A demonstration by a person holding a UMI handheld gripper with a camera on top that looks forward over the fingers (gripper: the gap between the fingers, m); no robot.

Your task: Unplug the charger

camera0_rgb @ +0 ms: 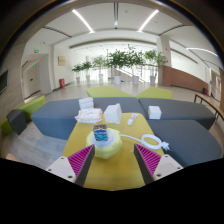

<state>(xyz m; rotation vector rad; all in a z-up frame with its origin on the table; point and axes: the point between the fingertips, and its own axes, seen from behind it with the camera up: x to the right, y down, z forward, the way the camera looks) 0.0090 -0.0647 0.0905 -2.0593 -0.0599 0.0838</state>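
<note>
A round yellow-green power socket sits on a yellow table. A white charger with a blue mark is plugged into its top. A white cable runs from it to the right across the table. My gripper is open. Its magenta pads stand on either side of the socket's near edge, with gaps between them and the socket. The socket rests on the table just ahead of the fingertips.
Several white items lie farther back on the table: a box, a small piece and another box. Grey sofa seats flank the table. Green plants stand beyond in a wide hall.
</note>
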